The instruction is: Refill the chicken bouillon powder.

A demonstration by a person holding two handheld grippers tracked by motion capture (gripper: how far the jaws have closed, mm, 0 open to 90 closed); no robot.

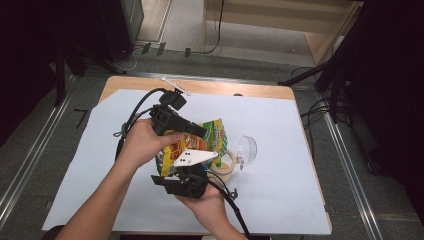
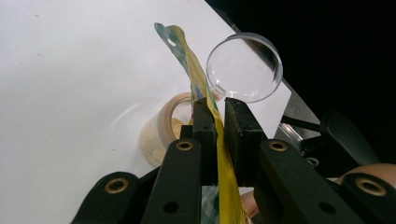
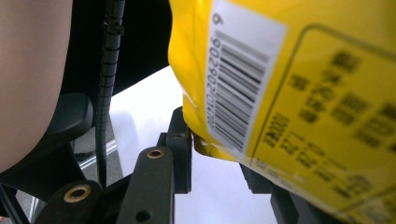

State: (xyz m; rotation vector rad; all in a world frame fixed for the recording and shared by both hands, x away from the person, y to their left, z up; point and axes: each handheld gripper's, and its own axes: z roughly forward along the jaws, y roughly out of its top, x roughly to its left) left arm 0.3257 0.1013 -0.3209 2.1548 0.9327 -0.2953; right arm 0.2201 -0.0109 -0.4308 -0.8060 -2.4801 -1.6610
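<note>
Both grippers hold the bag [image 1: 200, 145] mid-table: left gripper [image 2: 218, 135] pinches its edge, right gripper [image 3: 212, 158] its bottom. Next, probably pull to tear it open.

Two hands over a white sheet [image 1: 280, 130], each with a black gripper. Left gripper [image 1: 200, 131] at the top of a yellow snack bag [image 1: 212, 137], right gripper [image 1: 192, 172] at its bottom. Tape roll [image 1: 226, 167] and clear cup [image 1: 246, 149] just right of the bag.
</note>
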